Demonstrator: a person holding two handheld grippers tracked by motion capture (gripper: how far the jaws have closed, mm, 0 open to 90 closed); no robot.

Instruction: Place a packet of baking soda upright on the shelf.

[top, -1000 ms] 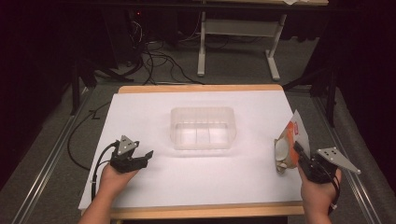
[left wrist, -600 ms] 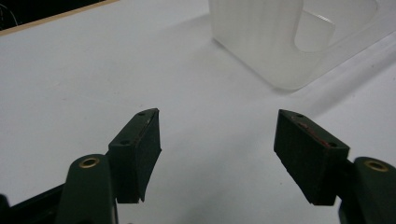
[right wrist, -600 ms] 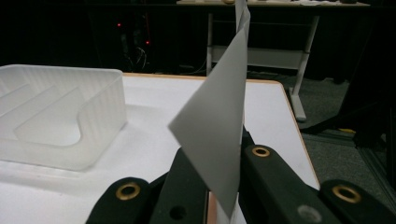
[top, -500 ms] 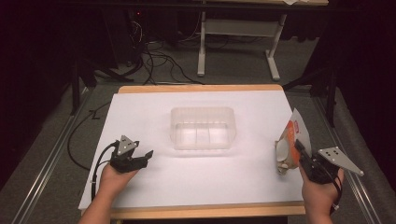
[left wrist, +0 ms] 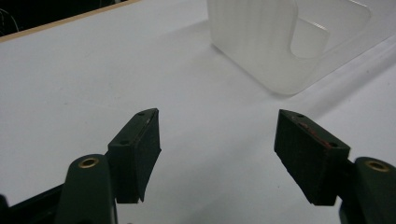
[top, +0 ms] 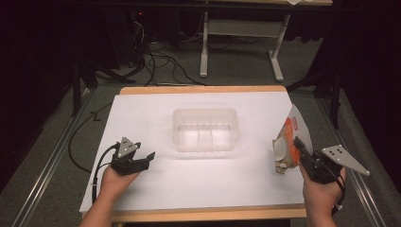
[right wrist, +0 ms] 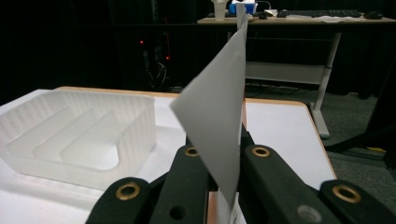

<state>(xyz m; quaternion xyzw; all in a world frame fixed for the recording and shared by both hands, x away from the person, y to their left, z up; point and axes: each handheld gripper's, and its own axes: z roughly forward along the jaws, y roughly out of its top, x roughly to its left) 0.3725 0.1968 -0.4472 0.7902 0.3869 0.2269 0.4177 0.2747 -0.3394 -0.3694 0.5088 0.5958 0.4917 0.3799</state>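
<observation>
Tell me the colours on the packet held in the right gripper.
The packet is white with orange and a little red print, best seen in the high view.

In the right gripper view the packet [right wrist: 219,126] hides the gripper's fingertips, and its lower end runs off the bottom edge. The print on the packet [top: 289,142] is too small to read from the high view. The tray [left wrist: 280,42] is cut off at the top edge in the left gripper view.

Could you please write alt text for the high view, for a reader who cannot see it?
The right gripper pinches a packet at the white table's right edge. A clear tray sits mid-table, and the left gripper rests open at the left.
</observation>
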